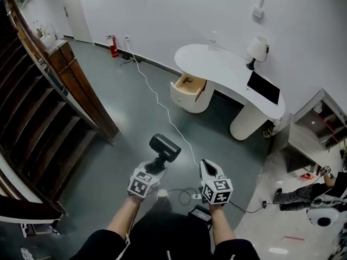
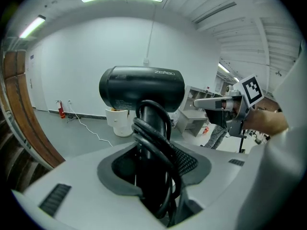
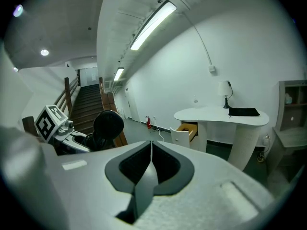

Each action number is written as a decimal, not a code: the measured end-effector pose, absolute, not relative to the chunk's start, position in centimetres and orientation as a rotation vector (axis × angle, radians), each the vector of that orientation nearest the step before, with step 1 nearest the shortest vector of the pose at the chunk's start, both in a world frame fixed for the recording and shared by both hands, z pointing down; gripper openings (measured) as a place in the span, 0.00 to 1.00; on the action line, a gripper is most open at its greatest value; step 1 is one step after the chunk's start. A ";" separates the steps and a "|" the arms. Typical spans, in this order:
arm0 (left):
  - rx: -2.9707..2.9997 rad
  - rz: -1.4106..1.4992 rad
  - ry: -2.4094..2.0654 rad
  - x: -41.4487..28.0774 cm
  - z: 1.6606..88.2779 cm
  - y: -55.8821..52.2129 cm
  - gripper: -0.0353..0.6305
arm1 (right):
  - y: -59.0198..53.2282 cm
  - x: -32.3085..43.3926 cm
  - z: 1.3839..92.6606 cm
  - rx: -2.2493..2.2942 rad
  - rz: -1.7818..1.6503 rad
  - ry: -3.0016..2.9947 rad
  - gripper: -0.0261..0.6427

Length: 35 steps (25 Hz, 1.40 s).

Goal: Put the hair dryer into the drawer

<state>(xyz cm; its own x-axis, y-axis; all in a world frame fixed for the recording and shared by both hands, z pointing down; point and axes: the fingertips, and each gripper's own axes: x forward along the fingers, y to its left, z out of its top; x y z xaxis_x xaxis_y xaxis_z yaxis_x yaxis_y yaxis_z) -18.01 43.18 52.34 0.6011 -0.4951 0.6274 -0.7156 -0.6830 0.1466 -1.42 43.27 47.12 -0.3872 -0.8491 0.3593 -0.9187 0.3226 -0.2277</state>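
Left gripper (image 1: 153, 168) clamps the hair dryer (image 1: 165, 147) handle, largely hidden by coiled cord (image 2: 158, 147). Right gripper (image 1: 206, 166) closed, empty. Open drawer (image 1: 191, 85) interior barely visible.

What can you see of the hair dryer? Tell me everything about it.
The hair dryer is black, with a matte barrel that looks like plastic, faint lettering on its side, and a straight handle below. Its black cord is wound in loops round the handle. The left gripper is shut on the handle and holds it upright in the air, barrel on top, far from the open drawer.
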 end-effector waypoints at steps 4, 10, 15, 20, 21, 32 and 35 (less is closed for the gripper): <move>2.446 0.791 -0.956 -18.8 52.7 40.4 0.34 | 40.7 -2.2 47.0 1.636 0.597 -2.397 0.05; 2.450 0.788 -0.929 -19.7 52.6 37.5 0.34 | 37.7 -3.8 47.1 1.638 0.596 -2.378 0.05; 2.456 0.805 -0.901 -20.9 53.1 35.7 0.34 | 35.8 -5.4 47.6 1.637 0.602 -2.372 0.05; 2.461 0.806 -0.890 -21.9 53.7 33.6 0.34 | 33.9 -6.5 47.6 1.640 0.591 -2.372 0.05; 2.459 0.808 -0.890 -22.2 53.9 33.2 0.34 | 33.7 -6.8 47.5 1.636 0.585 -2.376 0.05; 2.461 0.829 -0.835 -22.1 54.4 29.7 0.34 | 31.2 -6.3 48.1 1.673 0.606 -2.322 0.05; 2.457 0.845 -0.820 -21.7 54.7 29.0 0.34 | 30.5 -6.1 48.5 1.677 0.618 -2.320 0.05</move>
<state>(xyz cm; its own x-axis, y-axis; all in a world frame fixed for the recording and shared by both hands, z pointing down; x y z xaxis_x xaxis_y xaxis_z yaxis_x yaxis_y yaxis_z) -21.70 29.04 54.75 0.6424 -0.3942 0.6573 -0.6454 -0.7407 0.1866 -6.09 30.46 48.51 -0.3289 -0.8523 0.4067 -0.9417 0.2635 -0.2093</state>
